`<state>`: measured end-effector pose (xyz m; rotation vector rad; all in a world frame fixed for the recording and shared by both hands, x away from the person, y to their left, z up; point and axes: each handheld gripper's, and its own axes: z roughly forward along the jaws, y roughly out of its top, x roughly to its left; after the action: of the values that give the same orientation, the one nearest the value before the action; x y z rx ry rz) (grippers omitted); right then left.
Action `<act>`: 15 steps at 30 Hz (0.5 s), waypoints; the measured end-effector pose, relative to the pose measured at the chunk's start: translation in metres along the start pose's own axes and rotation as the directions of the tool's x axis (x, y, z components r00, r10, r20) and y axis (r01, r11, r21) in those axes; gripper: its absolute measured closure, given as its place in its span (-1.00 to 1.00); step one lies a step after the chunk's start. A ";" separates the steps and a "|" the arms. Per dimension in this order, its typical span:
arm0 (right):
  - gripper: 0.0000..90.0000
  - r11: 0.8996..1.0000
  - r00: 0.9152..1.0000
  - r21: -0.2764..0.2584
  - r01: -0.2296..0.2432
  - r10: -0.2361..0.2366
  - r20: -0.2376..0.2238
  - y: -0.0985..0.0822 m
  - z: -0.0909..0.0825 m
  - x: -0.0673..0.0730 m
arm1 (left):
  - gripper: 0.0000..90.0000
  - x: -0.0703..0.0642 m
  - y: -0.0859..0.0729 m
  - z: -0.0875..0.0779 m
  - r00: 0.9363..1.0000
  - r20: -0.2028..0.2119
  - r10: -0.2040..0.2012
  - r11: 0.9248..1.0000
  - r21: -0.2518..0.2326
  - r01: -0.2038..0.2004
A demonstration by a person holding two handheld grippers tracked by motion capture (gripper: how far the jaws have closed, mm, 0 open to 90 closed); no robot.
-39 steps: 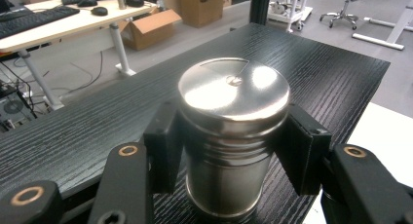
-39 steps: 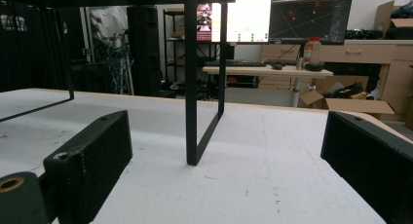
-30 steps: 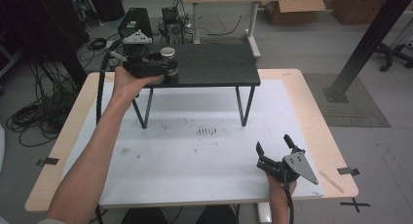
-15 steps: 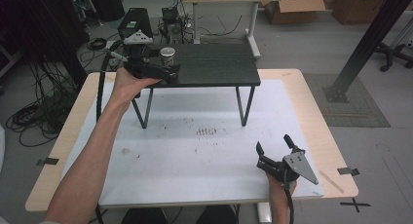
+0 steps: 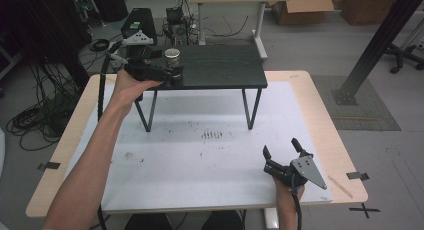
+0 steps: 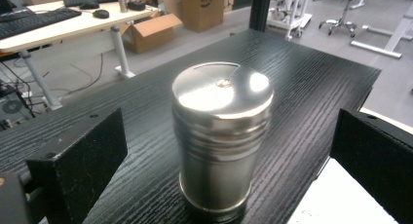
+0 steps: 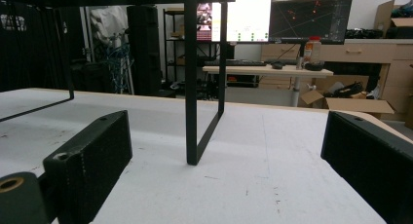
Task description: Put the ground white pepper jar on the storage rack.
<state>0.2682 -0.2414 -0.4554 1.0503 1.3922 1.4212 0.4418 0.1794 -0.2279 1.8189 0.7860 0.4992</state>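
A steel shaker (image 6: 221, 141) stands on a black shelf (image 5: 225, 67) above the white worktop (image 5: 200, 155). The left tool (image 5: 172, 72) gapes around it, untouched. The right tool (image 5: 281, 149) rests wide open, empty; cables (image 5: 30, 117) litter the floor.

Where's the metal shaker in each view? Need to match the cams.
High view: metal shaker upper left, on the black shelf, at the left gripper.
Left gripper view: centre, between the open jaws.
Right gripper view: none to point to.
Shared landmark: the black shelf.

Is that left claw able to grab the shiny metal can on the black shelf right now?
Probably yes. The left gripper is open, with the metal can upright between its jaws on the black shelf, and nothing blocks it.
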 end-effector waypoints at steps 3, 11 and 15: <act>-0.91 1.000 1.000 0.000 0.000 0.000 0.000 0.000 0.000 0.000 | -0.99 0.001 -0.002 -0.002 1.000 -0.007 0.001 1.000 0.003 -0.001; -0.91 1.000 1.000 0.001 -0.001 0.001 0.000 0.000 0.000 0.000 | -0.98 0.000 -0.008 -0.020 0.999 -0.022 0.029 1.000 -0.001 -0.029; -0.91 1.000 1.000 0.001 -0.001 0.001 0.000 0.000 0.000 0.000 | -0.98 -0.002 -0.010 -0.028 0.999 -0.022 0.035 0.999 -0.012 -0.035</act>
<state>0.2682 -0.2414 -0.4554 1.0525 1.3927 1.4213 0.4193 0.1993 -0.2265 1.8208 0.7655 0.5467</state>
